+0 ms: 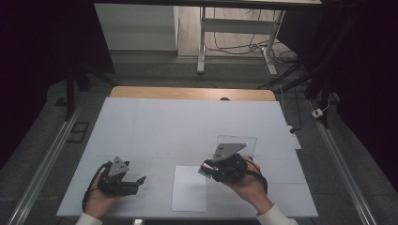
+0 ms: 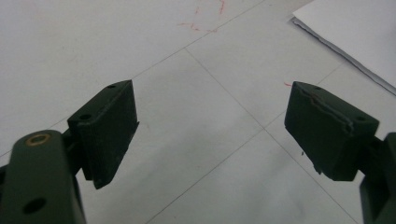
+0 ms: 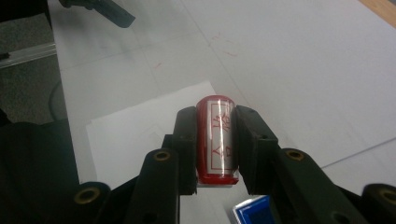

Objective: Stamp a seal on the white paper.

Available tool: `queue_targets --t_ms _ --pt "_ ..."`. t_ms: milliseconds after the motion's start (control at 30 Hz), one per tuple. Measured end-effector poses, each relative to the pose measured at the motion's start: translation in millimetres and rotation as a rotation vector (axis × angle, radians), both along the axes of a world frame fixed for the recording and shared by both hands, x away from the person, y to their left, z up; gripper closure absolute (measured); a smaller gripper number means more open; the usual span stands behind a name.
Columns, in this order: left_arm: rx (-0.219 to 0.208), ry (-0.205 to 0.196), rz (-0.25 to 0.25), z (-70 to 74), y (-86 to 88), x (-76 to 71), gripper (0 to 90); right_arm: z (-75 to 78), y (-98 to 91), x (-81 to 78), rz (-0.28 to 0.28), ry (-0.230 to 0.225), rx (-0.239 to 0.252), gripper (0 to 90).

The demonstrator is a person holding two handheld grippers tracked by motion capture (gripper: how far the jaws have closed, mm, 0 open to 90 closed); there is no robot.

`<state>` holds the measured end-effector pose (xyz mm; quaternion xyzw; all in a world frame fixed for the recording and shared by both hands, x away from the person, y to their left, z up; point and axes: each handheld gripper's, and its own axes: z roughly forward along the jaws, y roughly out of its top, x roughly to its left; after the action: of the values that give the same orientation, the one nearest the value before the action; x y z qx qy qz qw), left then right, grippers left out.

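1. Stamp (image 1: 205, 168) sits clenched in the right tool (image 1: 211, 169), above a paper sheet (image 1: 189, 192) on the bench (image 1: 187, 122).
2. Left tool (image 2: 210, 135) gapes wide, empty, over the bench.
3. Stamp (image 3: 215, 135), red with a labelled side, is gripped between the right tool's jaws; a blue pad (image 3: 252, 211) lies below.

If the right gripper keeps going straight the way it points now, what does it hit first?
Most likely the white paper sheet on the table: the right gripper, shut on the red stamp, points down at it. Depth is unclear, so I can't tell how close it is.
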<state>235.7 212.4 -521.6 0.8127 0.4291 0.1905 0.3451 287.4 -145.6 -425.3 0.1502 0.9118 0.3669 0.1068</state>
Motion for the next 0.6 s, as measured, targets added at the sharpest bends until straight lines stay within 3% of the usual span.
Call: queue_targets --t_ms 600 --pt "-0.005 0.003 0.001 -1.3 0.2 0.5 17.4 -16.5 41.8 2.4 0.057 0.039 -0.06 70.4"
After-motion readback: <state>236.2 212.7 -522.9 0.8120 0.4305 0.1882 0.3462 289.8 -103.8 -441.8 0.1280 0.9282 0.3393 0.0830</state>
